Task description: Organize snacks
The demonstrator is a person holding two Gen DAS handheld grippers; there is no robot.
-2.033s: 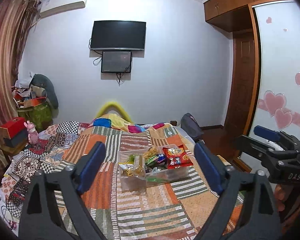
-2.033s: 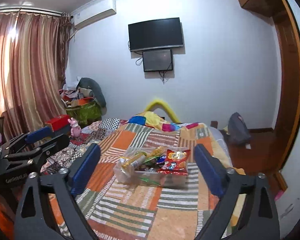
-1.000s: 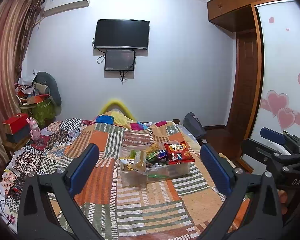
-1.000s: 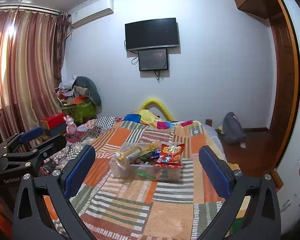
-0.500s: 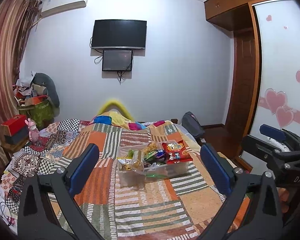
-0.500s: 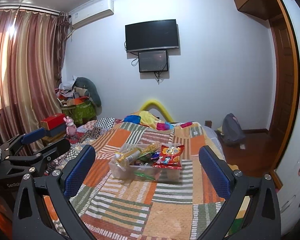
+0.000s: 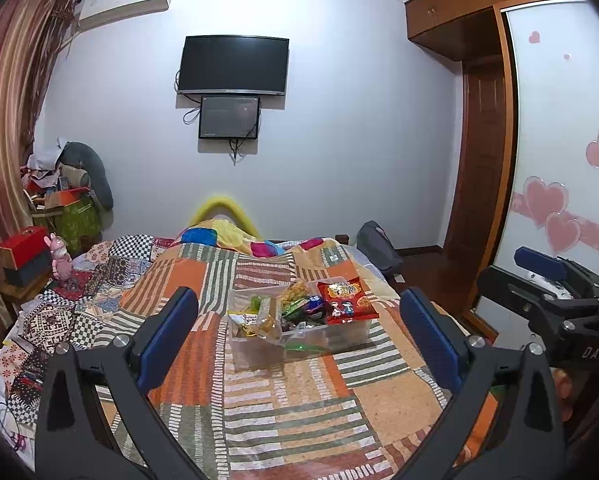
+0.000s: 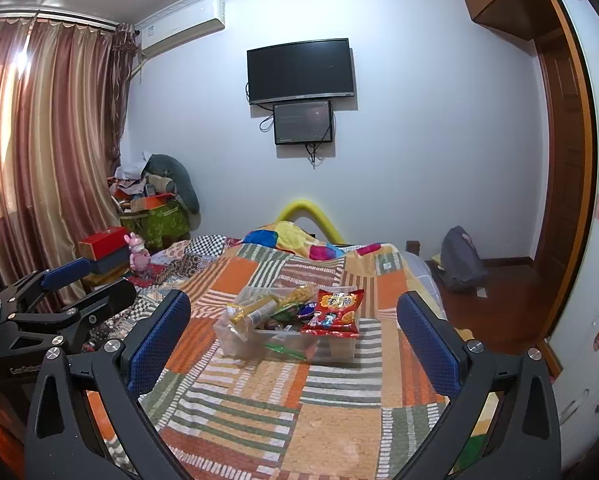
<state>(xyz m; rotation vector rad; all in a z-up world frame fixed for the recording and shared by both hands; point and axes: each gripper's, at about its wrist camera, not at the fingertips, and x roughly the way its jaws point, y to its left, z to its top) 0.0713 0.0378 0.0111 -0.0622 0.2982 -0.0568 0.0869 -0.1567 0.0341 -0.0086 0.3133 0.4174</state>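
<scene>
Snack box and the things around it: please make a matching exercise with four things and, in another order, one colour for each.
Things:
1. snack box
2. chip bag
3. gripper pads
4. toy rabbit

Colours:
a. blue
b. pink
c. clear
d. red

Pairs: 1-c, 2-d, 3-a, 4-b
</scene>
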